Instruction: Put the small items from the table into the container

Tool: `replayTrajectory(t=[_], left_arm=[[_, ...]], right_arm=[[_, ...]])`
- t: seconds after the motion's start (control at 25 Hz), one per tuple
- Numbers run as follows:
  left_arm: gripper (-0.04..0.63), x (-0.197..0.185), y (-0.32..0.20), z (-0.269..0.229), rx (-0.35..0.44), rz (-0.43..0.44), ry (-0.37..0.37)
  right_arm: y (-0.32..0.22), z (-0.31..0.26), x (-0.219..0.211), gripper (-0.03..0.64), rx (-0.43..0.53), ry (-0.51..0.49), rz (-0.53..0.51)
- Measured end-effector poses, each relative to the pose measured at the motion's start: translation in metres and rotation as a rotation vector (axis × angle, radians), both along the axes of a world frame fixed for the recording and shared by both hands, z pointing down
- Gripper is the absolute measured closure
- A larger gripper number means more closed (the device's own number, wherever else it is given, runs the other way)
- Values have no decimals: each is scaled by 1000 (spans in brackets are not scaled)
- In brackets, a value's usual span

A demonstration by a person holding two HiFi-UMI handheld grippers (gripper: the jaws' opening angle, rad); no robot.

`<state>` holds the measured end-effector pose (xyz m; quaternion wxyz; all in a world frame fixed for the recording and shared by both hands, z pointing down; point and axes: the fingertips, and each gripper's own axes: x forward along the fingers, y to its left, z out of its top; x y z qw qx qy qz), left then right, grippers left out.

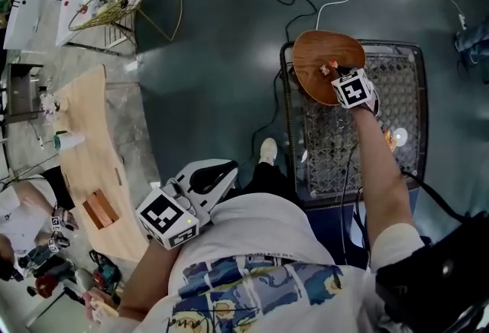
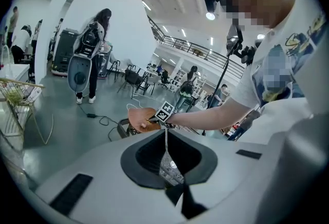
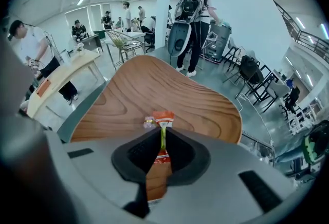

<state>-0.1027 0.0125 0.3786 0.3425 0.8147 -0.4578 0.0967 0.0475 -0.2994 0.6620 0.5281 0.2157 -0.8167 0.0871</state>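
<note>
Right gripper [image 3: 162, 134]: jaws pinched shut on 1 orange sachet [image 3: 163, 116], over wooden dish [image 3: 154, 89] | Left gripper [image 2: 165, 138]: jaws were closed together, empty | 1 wrapped sweet [image 3: 149, 123] lay beside sachet.

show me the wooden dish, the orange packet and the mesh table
wooden dish [image 1: 315, 63]: head view, bare wood on its left half.
orange packet [image 3: 164, 115]: right gripper view, its orange top end.
mesh table [image 1: 401, 83]: head view, bare mesh right of the dish.

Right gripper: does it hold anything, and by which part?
Yes. The right gripper is shut on a small orange packet, pinched about its middle; its top end sticks out past the jaws, over the wooden tray.
</note>
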Motion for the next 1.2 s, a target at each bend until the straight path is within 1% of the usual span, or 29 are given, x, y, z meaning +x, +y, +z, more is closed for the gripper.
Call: replayTrajectory(t=[0.2,0.32,0.6,0.76,0.92,1.08,1.2], left_arm=[[586,-1,-2,1,-5,-4,3],[586,1,-2,1,-4,3,8],[586,7,-2,0,-3,18,15],[586,11,-1,1,4,34,18],[586,15,3,-1,22,68,23],[586,26,13,-3,54,116,32],[586,35,26,-2,75,154,43]], right_arm=[[2,9,-2,600,-29,4,0],[3,9,0,584,-33,10,4],[7,0,4,572,-31,-29,10],[10,-13,8,572,-3,-66,37],[20,-35,13,572,42,-111,80],[43,-60,26,572,83,-157,124],[71,-75,39,572,114,-188,160]])
